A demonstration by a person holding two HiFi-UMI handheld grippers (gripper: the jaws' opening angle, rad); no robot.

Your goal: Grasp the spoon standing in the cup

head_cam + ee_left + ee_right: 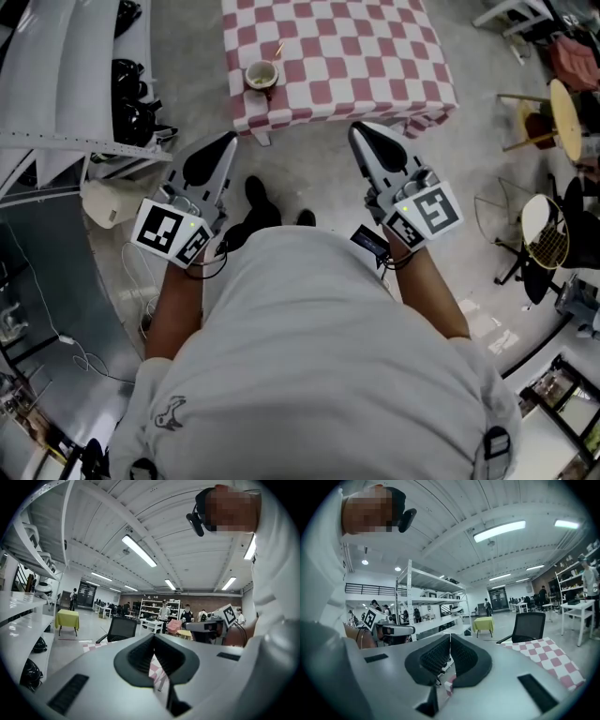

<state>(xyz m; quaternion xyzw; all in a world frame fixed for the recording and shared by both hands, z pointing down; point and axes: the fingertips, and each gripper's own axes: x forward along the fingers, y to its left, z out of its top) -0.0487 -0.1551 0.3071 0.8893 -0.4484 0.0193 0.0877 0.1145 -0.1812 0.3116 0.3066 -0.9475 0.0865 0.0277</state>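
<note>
Spoon (277,50) isn't grabbed yet, and neither claw is anywhere near it.

Working outward from the person's body: both grippers are held out in front at chest level. The left gripper (225,145) is at about 9 o'clock in the head view and the right gripper (364,139) at about 3. Each gripper view shows its jaws pressed together with nothing between them.

Well beyond them, at 12 o'clock, is the table (375,56) with the red-and-white checked cloth. The cup (262,75) sits near its front left corner, and the handle leans out toward 1 o'clock.

My take: step closer first, then open one claw wide. The left lines up best, since the cup is roughly at its 12. Come down on the handle above the rim and pinch gently so the cup doesn't tip.

No readable text. The marker cubes (171,232) carry only black-and-white squares, and the shirt logo (169,412) is too small to read.
</note>
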